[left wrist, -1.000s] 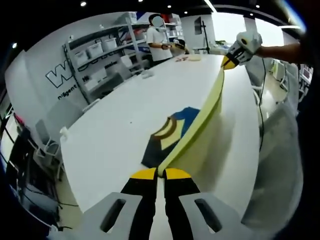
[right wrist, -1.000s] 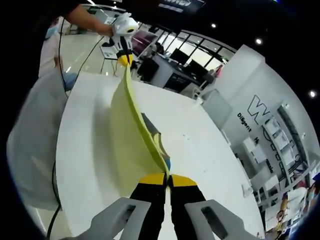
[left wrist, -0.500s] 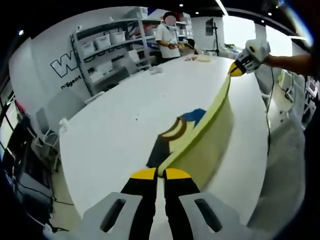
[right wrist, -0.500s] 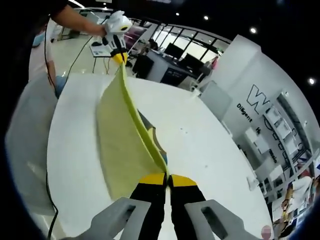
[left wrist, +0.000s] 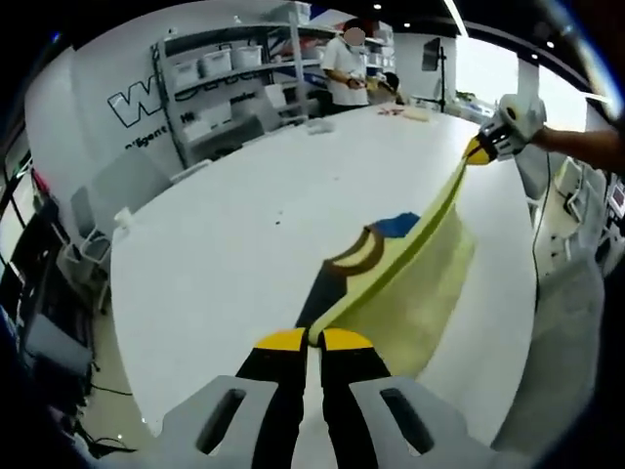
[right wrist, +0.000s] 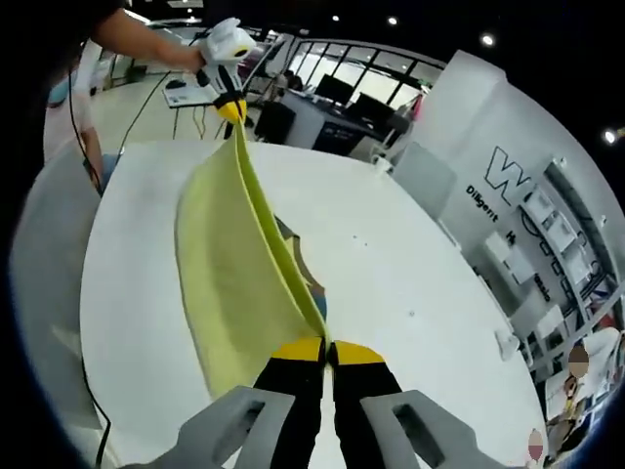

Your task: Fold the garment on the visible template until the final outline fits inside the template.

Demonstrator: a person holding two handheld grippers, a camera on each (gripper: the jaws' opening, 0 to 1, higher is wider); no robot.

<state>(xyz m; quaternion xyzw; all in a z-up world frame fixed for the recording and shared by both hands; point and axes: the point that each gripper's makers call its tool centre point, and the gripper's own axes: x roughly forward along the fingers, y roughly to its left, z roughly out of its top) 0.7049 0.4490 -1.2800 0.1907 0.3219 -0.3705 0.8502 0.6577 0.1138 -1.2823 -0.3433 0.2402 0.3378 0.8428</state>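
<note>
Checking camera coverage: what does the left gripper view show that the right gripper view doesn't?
Left gripper view: storage shelves with bins, and a person at the table's far end. Right gripper view: a row of windows and desks beneath them. Both: the yellow garment stretched taut between the left gripper and right gripper, the dark template beneath it, and the white table.

template (left wrist: 344,276) mostly behind garment (left wrist: 415,288)
</note>
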